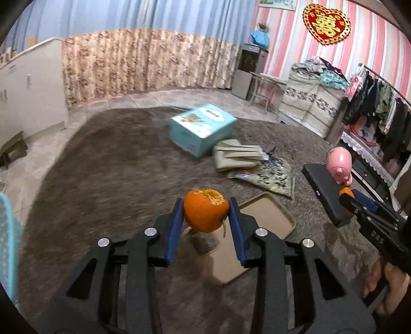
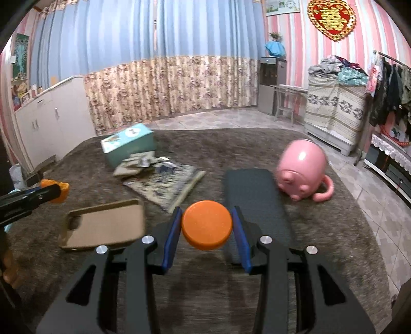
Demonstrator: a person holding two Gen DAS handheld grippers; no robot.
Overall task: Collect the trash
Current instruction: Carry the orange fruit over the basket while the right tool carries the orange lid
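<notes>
The peel (image 1: 205, 214) is bright orange with a pale, ragged rim, the cap (image 2: 207, 226) a plain flat orange, each between blue pads (image 1: 172, 231) on a black claw (image 1: 205, 221). The rug (image 1: 115, 164) is shaggy grey-brown, the box (image 1: 203, 128) teal, the mug (image 2: 301, 169) glossy pink, the phone case (image 2: 108, 223) tan. Behind, the curtain (image 2: 167, 87) runs blue-striped above and beige floral below, and the wall (image 2: 303, 38) carries pink and white stripes with a red-and-gold heart (image 2: 331, 19).

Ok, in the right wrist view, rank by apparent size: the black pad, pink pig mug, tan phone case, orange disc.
1. black pad
2. tan phone case and pink pig mug look about alike, so no ranking between them
3. orange disc in the right gripper: smallest, though nearness to the camera enlarges it
</notes>
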